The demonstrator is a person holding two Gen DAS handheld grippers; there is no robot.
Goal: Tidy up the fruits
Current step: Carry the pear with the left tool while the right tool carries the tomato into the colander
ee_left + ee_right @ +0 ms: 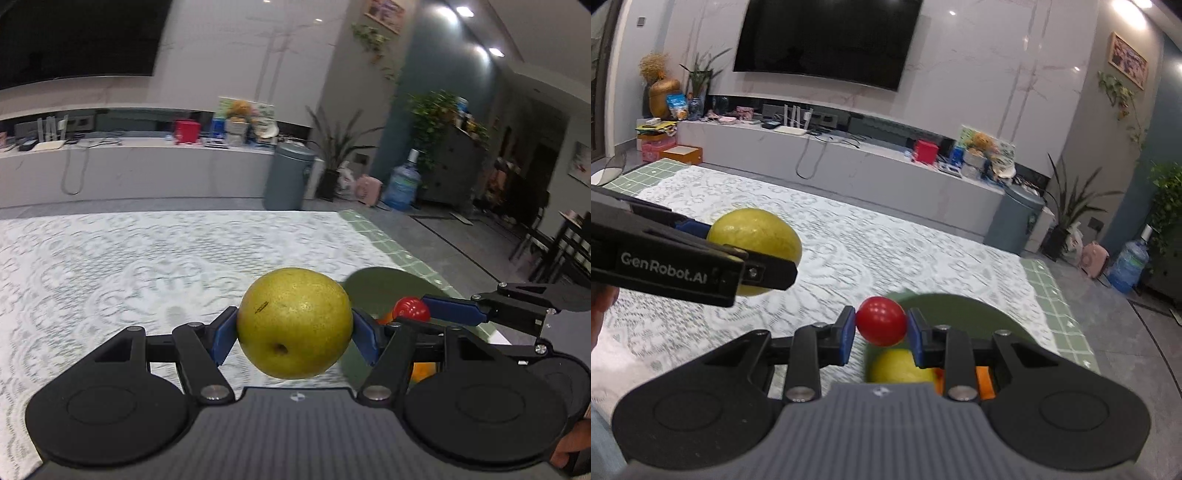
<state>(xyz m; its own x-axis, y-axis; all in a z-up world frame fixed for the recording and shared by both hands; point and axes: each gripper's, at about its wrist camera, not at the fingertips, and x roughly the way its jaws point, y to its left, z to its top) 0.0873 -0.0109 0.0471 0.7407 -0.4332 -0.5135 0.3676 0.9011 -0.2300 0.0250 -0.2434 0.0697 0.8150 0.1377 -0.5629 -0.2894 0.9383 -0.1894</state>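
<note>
A big yellow-green pear point(294, 323) hangs above the lace-covered table, with my left gripper point(295, 332) shut on it, blue pads pressing both sides. The same pear point(757, 236) shows at the left of the right wrist view, held by the left gripper point(753, 258). My right gripper point(881, 328) is shut on a small red fruit point(881, 320), also seen from the left wrist view as the red fruit point(412, 309) in the right gripper point(417, 314). Below lies a dark green plate point(964, 317) with a yellow fruit point(899, 365) and an orange fruit point(984, 380) on it.
A white lace tablecloth point(129, 266) covers the table over a green checked cloth point(1060, 306) at its right edge. Beyond stand a grey bin point(290, 177), a water bottle point(402, 184), potted plants and a long cluttered TV bench point(849, 162). Dark chairs point(554, 243) stand at the right.
</note>
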